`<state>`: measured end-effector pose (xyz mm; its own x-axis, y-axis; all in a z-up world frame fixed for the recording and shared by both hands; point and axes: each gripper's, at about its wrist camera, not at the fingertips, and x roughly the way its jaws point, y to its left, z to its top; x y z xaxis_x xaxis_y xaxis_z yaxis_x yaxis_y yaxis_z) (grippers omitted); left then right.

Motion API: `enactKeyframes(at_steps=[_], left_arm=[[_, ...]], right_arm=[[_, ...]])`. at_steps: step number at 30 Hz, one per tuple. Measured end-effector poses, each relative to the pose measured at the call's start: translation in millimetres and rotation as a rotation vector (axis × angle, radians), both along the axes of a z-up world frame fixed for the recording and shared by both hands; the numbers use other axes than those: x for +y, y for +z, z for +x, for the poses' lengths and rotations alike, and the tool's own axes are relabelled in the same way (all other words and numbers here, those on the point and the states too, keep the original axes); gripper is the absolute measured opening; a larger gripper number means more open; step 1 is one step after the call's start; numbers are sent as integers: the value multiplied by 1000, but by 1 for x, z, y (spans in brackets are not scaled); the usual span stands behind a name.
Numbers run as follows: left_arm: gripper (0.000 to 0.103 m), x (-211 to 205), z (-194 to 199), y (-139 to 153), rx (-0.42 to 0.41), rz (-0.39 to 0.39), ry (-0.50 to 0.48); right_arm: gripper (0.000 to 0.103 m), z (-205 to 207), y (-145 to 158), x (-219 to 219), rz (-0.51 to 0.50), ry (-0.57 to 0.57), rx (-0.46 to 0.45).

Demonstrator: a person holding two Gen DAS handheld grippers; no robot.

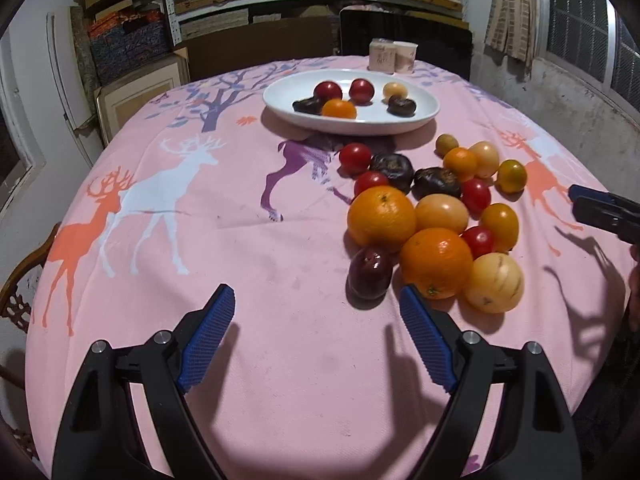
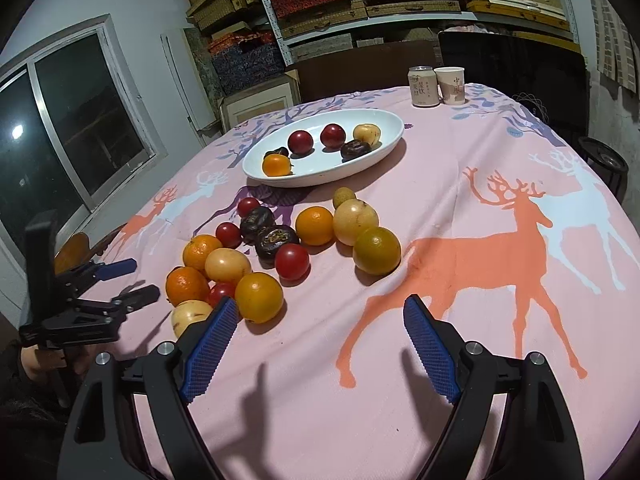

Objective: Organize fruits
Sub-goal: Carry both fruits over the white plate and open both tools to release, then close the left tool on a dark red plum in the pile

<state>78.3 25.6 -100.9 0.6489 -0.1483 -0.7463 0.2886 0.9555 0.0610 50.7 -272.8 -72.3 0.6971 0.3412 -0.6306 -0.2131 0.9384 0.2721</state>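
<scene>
Both claws stand wide and hold nothing. The left claw (image 1: 318, 300) hovers low over bare cloth on the near side of the pile (image 1: 436, 204), its right pad just short of a dark plum (image 1: 370, 274) and an orange (image 1: 436, 262) at the pile's near edge; that spread looks meant to straddle a single fruit, probably one of those two. The right claw (image 2: 316, 312) hangs on the pile's other flank, its left pad beside a yellow-orange fruit (image 2: 259, 297), with a greenish orange (image 2: 376, 250) a little farther out. Coming at the pile from opposite sides keeps the two tools apart, I judge. The loose fruit lies bunched and touching on the pink cloth (image 2: 460, 208), so a pinch at the edge may nudge its neighbours. Beyond the pile, near its far edge, sits the white dish (image 1: 430, 108), already holding six pieces with room left; it seems to be the goal. Behind the dish stand a can (image 2: 422, 86) and a cup (image 2: 451, 85).
</scene>
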Motion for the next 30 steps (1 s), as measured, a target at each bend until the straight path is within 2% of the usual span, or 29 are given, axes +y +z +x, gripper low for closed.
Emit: enactKeyframes(at_steps=[4,5,6,7,9,12,15,21,28,30], left_arm=[[82,-7,10,-10,5,14,14],[78,-9,14,-13,19,18,20],[69,-9,17,-15,42,2,11],[64,-11,18,-15,55,-15,-5],[34,-18,18,-17,62,-19,-48],[25,-26,13,-18,42,-1,-78],[25,-22,10,-16,34,-66,-103],[25,-3,12,-10,29,-201,-81],[25,1,15,-11,35,-222,-61],[25,1,16,-11,37,-225,-61]], right_arm=[[86,-6,2,2,-8,2,-5],[86,-8,3,3,-9,2,-5],[86,-9,3,3,-9,3,-5],[86,-9,3,3,-9,2,-5],[85,-10,2,1,-2,2,-4],[85,-10,1,0,6,3,0],[85,-9,0,0,3,-2,-2],[85,2,-2,-2,-2,-10,6],[84,35,-10,1,-26,2,73],[77,41,-6,4,-71,-7,48]])
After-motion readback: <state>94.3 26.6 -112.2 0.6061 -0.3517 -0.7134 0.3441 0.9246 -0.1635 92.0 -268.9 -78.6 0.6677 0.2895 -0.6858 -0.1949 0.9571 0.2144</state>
